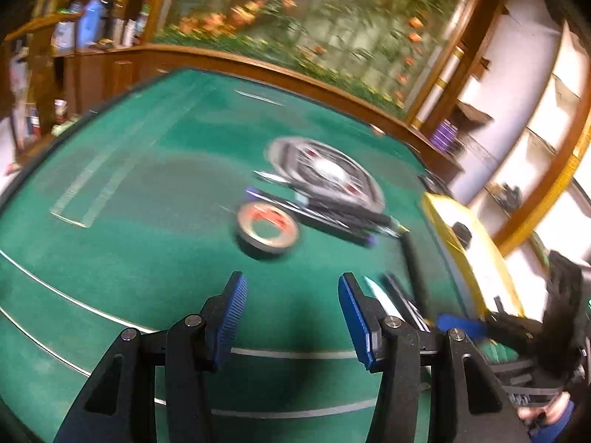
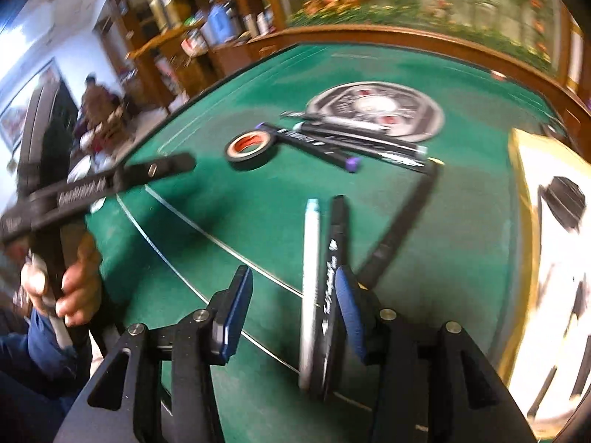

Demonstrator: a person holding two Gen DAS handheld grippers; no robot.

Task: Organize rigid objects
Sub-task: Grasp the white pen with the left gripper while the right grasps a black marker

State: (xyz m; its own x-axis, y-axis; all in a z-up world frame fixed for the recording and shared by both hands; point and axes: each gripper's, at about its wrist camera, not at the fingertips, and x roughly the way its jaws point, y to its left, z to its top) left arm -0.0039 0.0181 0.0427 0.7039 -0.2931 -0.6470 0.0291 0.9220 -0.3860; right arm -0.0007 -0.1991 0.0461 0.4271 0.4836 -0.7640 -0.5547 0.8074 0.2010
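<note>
Two grippers over a green felt table edged in brown wood. Left gripper: jaws apart, empty, bare felt beneath and wide clear room toward the left edge. Right gripper: jaws parted around a white pen and black marker lying side by side, whether the pads press cannot be told. Black tape roll mid-table, touching a purple-capped black marker; round patterned disc toward the far edge; yellow-rimmed white tray along the right edge.
</note>
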